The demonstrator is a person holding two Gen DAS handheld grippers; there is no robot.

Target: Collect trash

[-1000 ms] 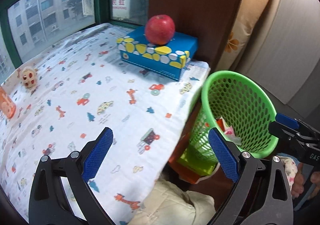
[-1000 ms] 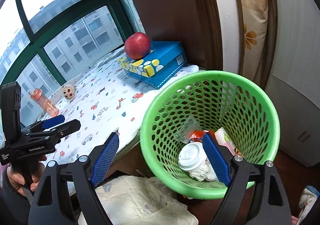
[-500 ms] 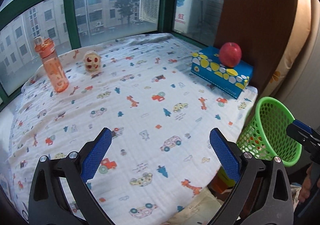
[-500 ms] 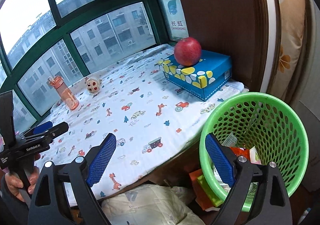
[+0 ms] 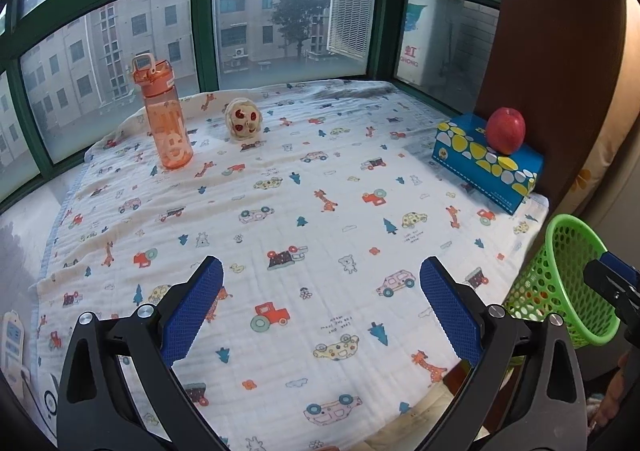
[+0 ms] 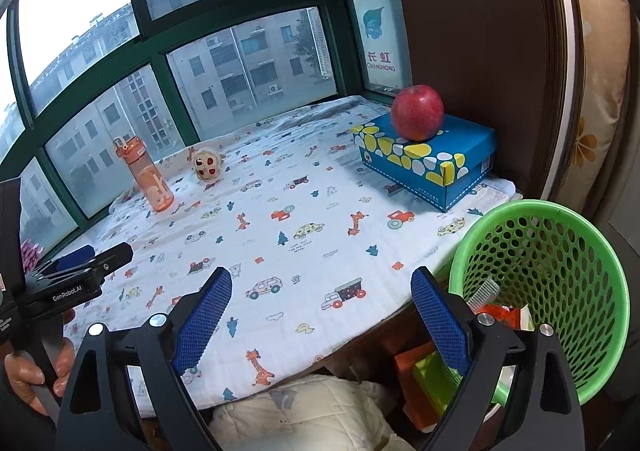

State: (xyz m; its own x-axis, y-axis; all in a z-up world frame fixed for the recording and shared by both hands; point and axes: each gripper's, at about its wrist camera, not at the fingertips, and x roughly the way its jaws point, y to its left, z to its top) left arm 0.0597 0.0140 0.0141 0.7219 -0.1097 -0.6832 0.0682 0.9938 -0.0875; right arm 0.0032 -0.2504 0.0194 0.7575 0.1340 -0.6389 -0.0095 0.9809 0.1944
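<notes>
A green mesh basket (image 6: 560,275) stands off the table's right edge and holds trash: a clear plastic piece and red and white wrappers (image 6: 500,311). It also shows in the left wrist view (image 5: 560,291). My right gripper (image 6: 320,315) is open and empty, held over the table's front edge left of the basket. My left gripper (image 5: 320,307) is open and empty above the printed tablecloth (image 5: 320,211). The left gripper also shows at the left of the right wrist view (image 6: 80,263).
On the cloth stand an orange water bottle (image 5: 164,119), a small round toy (image 5: 243,123) and a blue tissue box (image 5: 488,167) with a red apple (image 5: 506,129) on it. Windows run behind. Orange and green blocks (image 6: 428,379) lie under the table edge.
Both grippers have pulled back and swung left from over the basket to face the table. The basket has slid to the right edge of both views.
</notes>
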